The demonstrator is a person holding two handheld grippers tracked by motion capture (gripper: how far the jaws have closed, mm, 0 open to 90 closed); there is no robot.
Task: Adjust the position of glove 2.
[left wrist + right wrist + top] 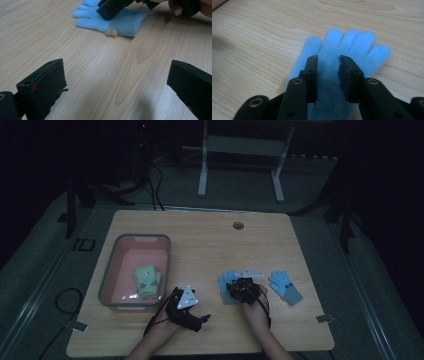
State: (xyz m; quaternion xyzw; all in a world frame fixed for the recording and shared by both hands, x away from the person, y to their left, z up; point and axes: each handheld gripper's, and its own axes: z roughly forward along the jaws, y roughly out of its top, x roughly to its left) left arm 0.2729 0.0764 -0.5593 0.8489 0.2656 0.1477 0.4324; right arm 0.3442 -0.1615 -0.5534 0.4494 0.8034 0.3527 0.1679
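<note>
Bin point(111, 270) far left of both grippers, w/ a green glove point(147, 280) already lying inside.

L gripper point(201, 320) rests low on the worktop point(200, 240), just right of the bin; jaws wide open, nothing between them, bare wood ahead. In its own view the near glove point(125, 22) lies well ahead of the jaws, w/ the R gripper point(111, 10) on top of it.

R gripper: jaws part-open, straddling the near glove's palae area; in the R gripper view the glove point(342, 50) has its fingers fanned out beyond the tips, cuff back under the jaws. Fabric sits between the pads but they don't look pressed into it, so not gripped yet, I'd say.

2nd blue glove point(285, 287) lies flat to the right of the R jaws, apart, untouched.

Step in hand, by my read: pick near glove, carry left to bin. To do it well: push tips down into the knit so pads bunch a fold, close fully, pinch mid-palm rather than a finger so it hangs balanced. Lift straight up before swinging left, clear L gripper and the bin wall. Risk: thin pinch slips.
</note>
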